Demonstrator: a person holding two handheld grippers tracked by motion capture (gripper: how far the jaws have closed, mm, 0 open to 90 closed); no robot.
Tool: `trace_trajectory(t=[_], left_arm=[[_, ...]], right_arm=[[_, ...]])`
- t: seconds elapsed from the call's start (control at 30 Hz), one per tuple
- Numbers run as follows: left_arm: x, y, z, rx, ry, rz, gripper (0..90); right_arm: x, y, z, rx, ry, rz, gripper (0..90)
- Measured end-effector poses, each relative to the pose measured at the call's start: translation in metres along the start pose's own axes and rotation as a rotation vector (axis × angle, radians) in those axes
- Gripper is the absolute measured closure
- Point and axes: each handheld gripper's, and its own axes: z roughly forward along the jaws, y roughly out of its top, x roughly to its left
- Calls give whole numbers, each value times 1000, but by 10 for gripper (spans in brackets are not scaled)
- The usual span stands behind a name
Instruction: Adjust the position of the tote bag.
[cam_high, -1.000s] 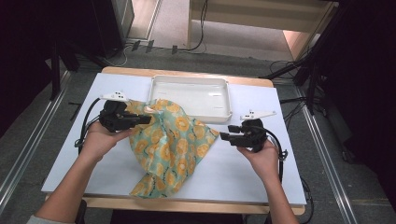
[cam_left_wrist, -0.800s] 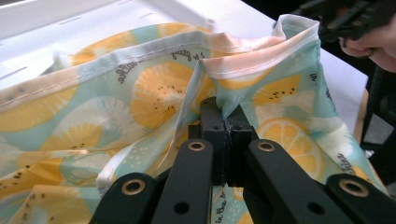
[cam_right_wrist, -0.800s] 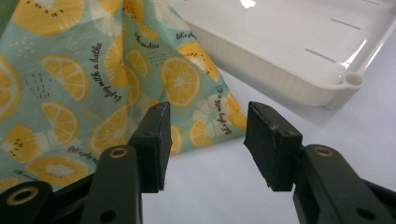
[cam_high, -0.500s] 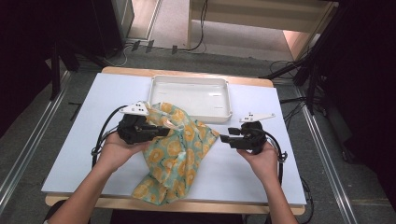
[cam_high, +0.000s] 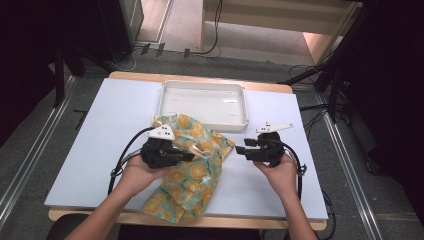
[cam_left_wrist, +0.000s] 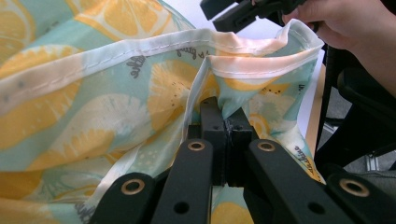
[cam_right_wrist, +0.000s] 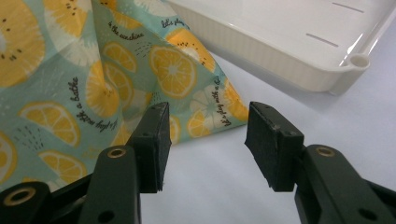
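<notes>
On the white worktop (cam_high: 90, 130), just in front of the white tray (cam_high: 202, 102) at the far edge, lies a lemon-print cloth (cam_high: 190, 185). It runs from the tray's near-left corner down to the near edge, bunched and folded over itself. Left claw (cam_high: 192, 156): jaws pressed together on a hemmed fold of the cloth, seen pinched between the pads in the left gripper view. Right claw (cam_high: 240, 150): jaws apart, nothing between them, hovering over bare worktop just off the cloth's right corner (cam_right_wrist: 233, 116). Open room: wide bare strip along the left edge; smaller bare patch right of the cloth, toward the right edge. Tray empty.

Against the earlier views: the left claw has carried its fold rightward, toward the right claw, and the cloth has narrowed into a taller heap. The right claw has barely shifted.
</notes>
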Motion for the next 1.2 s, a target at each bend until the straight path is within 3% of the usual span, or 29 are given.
trace_trajectory(t=[0.3,0.67,0.77,0.87,0.93,1.03,1.13,1.2], left_arm=[[-13,-4,20,42,-18,28,900],[-35,-8,44,64,-84,70,900],[-50,-6,46,54,-129,87,900],[-54,-5,48,53,-135,92,900],[-53,-8,53,74,-116,101,900],[-44,-17,64,113,-89,90,899],[-44,-21,68,118,-101,73,898],[-47,-24,71,131,-112,88,896]], right_arm=[[2,-1,1,5,-2,-8,506],[0,-4,-1,-7,-5,0,506],[0,-4,-2,-11,-6,4,506],[-1,-5,-2,-11,-9,6,506],[-1,-5,-3,-14,-9,8,506],[0,-6,-3,-12,-9,6,506],[0,-7,-3,-13,-7,8,506],[-1,-8,-2,-12,-8,10,506]])
